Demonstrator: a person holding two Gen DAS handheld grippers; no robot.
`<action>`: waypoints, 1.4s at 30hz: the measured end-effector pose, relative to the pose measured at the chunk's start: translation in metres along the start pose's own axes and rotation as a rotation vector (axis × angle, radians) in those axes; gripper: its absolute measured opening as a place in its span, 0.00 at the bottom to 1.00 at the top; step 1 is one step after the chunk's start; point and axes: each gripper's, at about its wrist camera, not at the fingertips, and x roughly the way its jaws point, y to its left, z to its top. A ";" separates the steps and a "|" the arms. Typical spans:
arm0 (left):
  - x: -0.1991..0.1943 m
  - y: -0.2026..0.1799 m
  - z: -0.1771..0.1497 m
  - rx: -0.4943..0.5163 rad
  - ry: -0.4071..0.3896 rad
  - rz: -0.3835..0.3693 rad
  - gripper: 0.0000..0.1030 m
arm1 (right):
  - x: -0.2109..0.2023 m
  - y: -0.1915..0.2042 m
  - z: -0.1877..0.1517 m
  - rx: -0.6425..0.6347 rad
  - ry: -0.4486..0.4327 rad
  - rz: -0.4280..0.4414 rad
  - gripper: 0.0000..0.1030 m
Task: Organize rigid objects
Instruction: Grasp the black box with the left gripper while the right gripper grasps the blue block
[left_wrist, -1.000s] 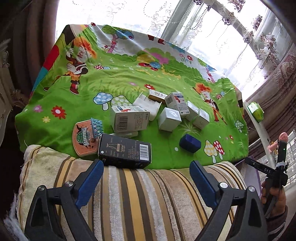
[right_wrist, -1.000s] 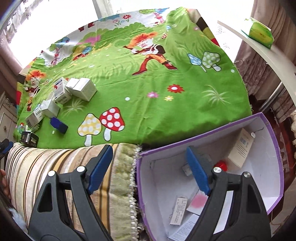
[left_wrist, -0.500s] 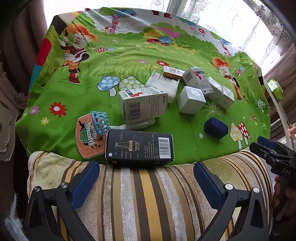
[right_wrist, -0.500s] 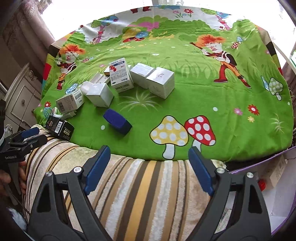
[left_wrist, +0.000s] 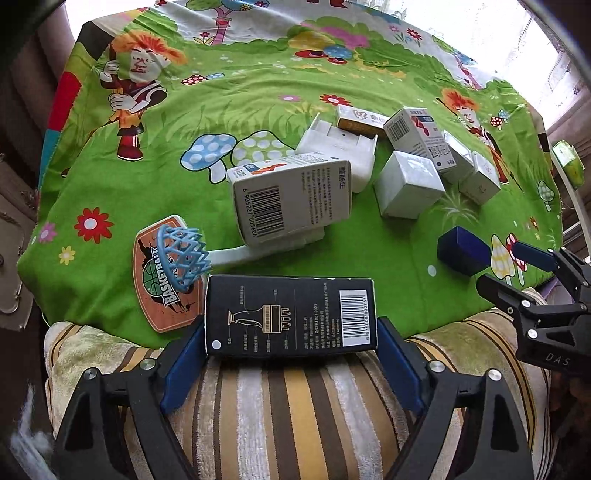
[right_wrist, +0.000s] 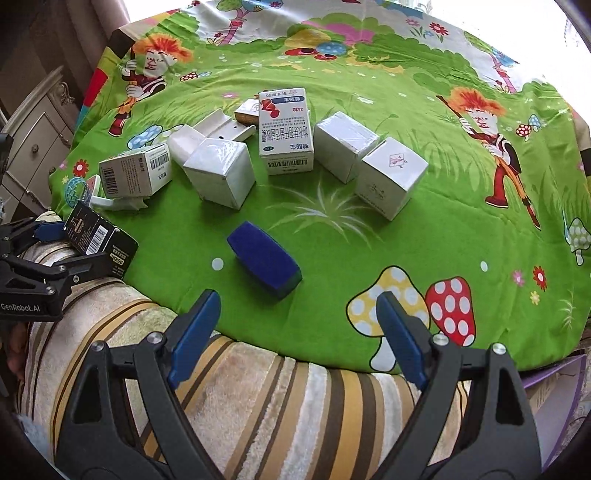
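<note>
A black box with a barcode lies at the near edge of the green cartoon cloth. My left gripper has its blue pads on both ends of this box; it also shows in the right wrist view. A dark blue block lies just ahead of my open, empty right gripper. Several white boxes lie behind it, among them a barcode carton and a red-marked medicine box. A toy basketball hoop lies left of the black box.
A striped plush cushion lies under both grippers at the cloth's near edge. A purple-rimmed box sits at lower right. A white cabinet stands to the left. A green packet rests on a ledge at far right.
My left gripper moved forward and closed its pads around the black box. My right gripper swung left from the purple box and now faces the dark blue block.
</note>
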 end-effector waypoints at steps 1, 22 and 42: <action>-0.001 0.000 -0.001 0.005 -0.006 -0.007 0.85 | 0.002 0.003 0.003 -0.018 0.000 -0.008 0.85; -0.051 -0.032 -0.004 0.002 -0.235 -0.047 0.85 | 0.015 0.027 0.006 -0.129 -0.018 -0.004 0.30; -0.074 -0.143 -0.036 0.183 -0.250 -0.151 0.85 | -0.081 -0.047 -0.087 0.175 -0.128 0.019 0.30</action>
